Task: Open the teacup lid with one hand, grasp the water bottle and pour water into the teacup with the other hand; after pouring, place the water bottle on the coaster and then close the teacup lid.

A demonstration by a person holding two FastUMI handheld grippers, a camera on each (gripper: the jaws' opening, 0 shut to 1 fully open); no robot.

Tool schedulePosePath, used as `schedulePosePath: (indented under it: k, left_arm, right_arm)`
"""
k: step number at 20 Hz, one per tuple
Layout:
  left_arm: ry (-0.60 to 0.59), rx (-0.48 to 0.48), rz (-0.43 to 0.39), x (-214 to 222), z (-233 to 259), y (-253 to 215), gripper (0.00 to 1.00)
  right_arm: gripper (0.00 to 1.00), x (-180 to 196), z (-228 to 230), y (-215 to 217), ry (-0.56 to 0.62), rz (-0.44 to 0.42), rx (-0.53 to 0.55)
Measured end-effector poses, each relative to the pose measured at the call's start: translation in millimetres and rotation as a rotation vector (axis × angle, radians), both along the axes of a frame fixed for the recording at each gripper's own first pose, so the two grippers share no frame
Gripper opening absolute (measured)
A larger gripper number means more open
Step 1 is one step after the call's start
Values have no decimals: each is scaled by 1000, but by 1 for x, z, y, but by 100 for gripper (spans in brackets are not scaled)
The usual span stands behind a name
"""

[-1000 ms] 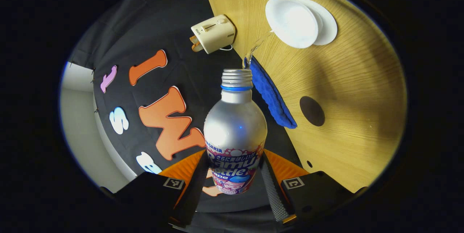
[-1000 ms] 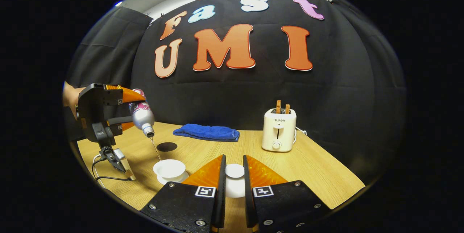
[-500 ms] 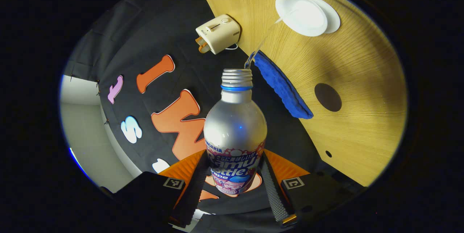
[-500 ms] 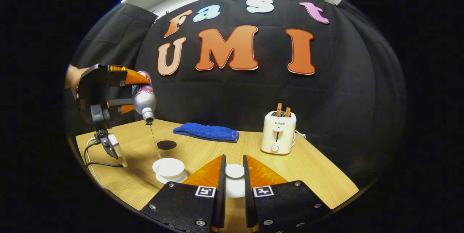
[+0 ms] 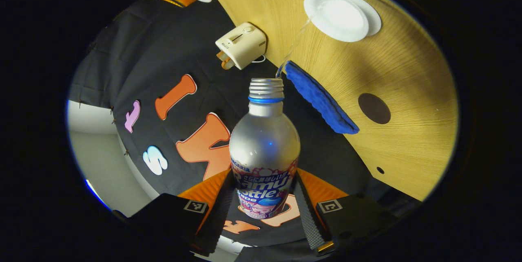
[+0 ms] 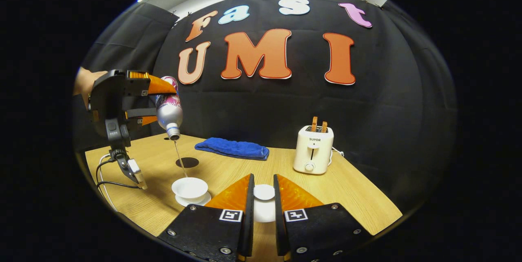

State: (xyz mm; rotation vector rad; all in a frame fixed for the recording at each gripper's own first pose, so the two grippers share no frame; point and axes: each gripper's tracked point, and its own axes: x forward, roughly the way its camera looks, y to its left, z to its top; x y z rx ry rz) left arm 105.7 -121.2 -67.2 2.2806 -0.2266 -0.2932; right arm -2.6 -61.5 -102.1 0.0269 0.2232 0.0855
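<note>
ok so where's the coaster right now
In the right gripper view the dark round coaster lies bare on the wooden table, left of centre, behind the teacup and just left of the blue towel.

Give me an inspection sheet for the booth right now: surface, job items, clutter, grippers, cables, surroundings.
Surface: wooden table, dry as far as visible.
Job's things: water bottle tipped, thin stream falling into the open teacup on its saucer; lid held off; dark coaster bare.
Clutter: blue cloth; toaster with toast.
Grippers: left gripper fingers clamp the bottle; right gripper fingers hold the lid.
Cables: black cable below left gripper; toaster cord.
Surroundings: black cloth wall.
</note>
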Motion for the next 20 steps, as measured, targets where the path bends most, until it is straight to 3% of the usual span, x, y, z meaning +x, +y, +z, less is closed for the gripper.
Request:
schedulePosePath:
  k: [5, 8, 9, 12, 15, 17, 18, 20]
  left_arm:
    - [58, 28, -29, -11, -50, -7, 83]
    - [79, -55, -54, -13, -61, -14, 83]
    - [66, -107, -64, -12, -55, -16, 80]
    - [34, -316, -62, -4, -31, -14, 82]
    - [-20, -571, -5, -1, -2, 4, 86]
    - [-43, -751, 36, 2, 13, 14, 78]
    - [-51, -833, 53, 2, 18, 18, 82]
    - [-61, -1014, 94, 6, 27, 28, 78]
  right_arm:
    - [23, 0, -10, 13, 21, 23, -4]
    - [23, -1, -13, 18, 27, 34, 0]
    - [23, 1, -12, 19, 25, 32, 3]
    - [23, 4, -11, 22, 32, 34, 13]
    - [23, 8, -7, 25, 29, 31, 11]
    - [23, 12, -5, 31, 30, 34, 17]
    - [23, 14, -3, 33, 31, 35, 20]
    - [23, 17, 5, 41, 17, 43, 25]
